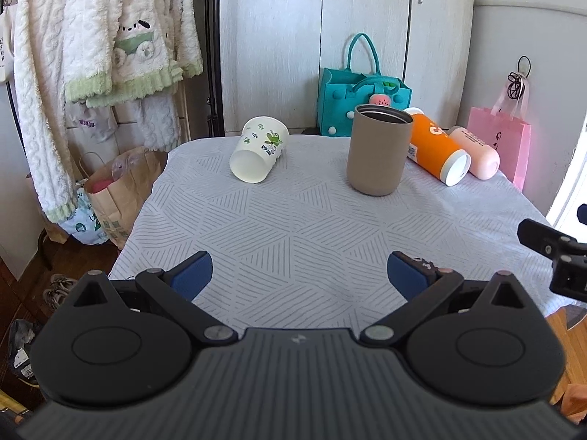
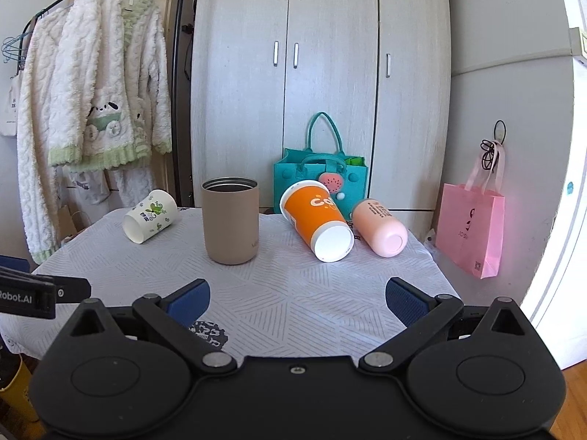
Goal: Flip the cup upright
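Note:
A tan cup point(image 1: 379, 150) point(image 2: 231, 220) stands upright mid-table. A white cup with green leaf print point(image 1: 258, 148) point(image 2: 149, 215) lies on its side at the far left. An orange cup point(image 1: 438, 148) point(image 2: 317, 220) and a pink cup point(image 1: 477, 152) point(image 2: 381, 227) lie on their sides at the right. My left gripper point(image 1: 299, 275) is open and empty near the table's front edge. My right gripper point(image 2: 297, 302) is open and empty, also near the front edge; part of it shows at the right edge of the left wrist view point(image 1: 557, 253).
The table point(image 1: 293, 220) has a grey patterned cloth. A teal felt bag point(image 1: 361, 95) stands behind it by the wardrobe. A pink paper bag point(image 2: 471, 231) hangs at the right. Fluffy robes point(image 1: 91, 55) and a brown paper bag point(image 1: 117, 190) are at the left.

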